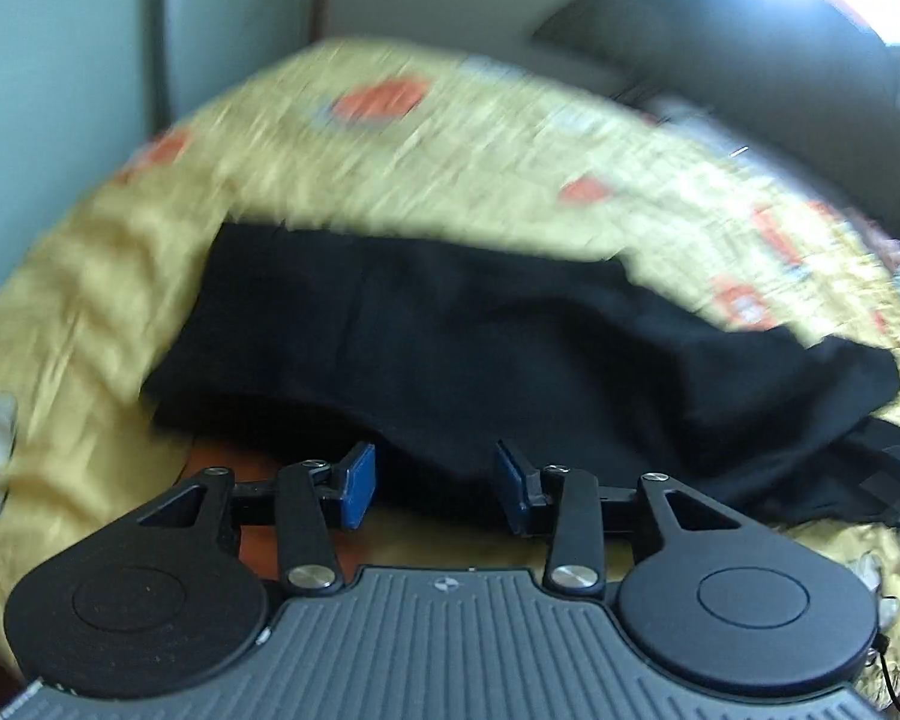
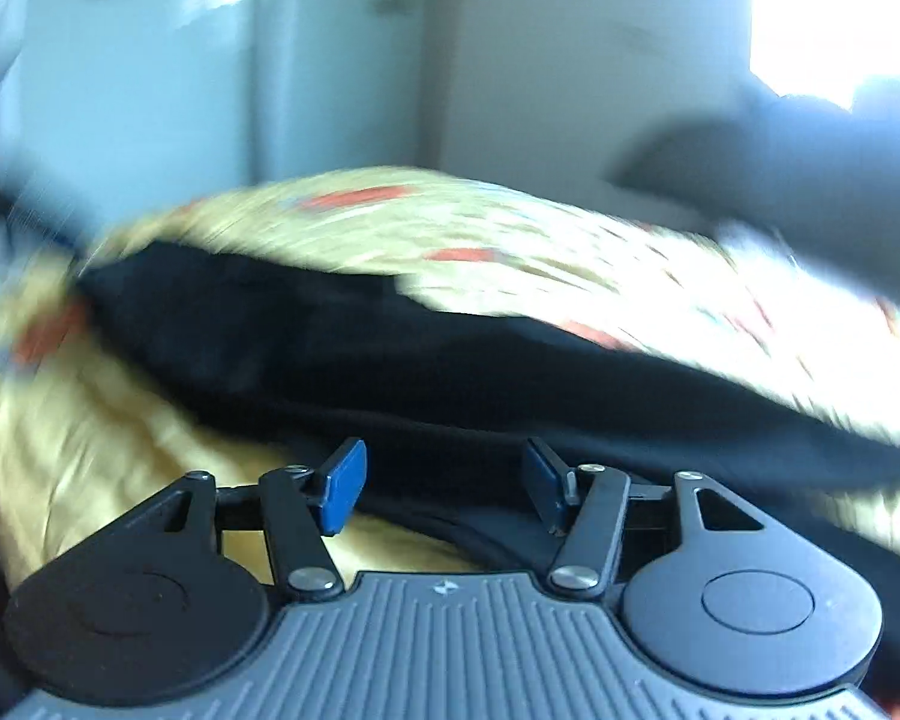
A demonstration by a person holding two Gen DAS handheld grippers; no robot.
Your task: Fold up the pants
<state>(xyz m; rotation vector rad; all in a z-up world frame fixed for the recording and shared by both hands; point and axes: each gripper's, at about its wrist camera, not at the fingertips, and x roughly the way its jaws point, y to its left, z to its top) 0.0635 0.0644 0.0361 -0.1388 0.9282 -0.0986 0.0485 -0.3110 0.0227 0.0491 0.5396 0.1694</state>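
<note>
Black pants lie stretched across a yellow bedspread with orange patches. In the left wrist view my left gripper is open, its blue pads just at the near edge of the cloth, holding nothing. In the right wrist view the pants run as a dark band from upper left to lower right. My right gripper is open over the near edge of the pants and holds nothing. Both views are blurred by motion.
A dark chair or cushion stands behind the bed at the right, also in the right wrist view. Pale walls rise behind the bed. A bright window is at the upper right.
</note>
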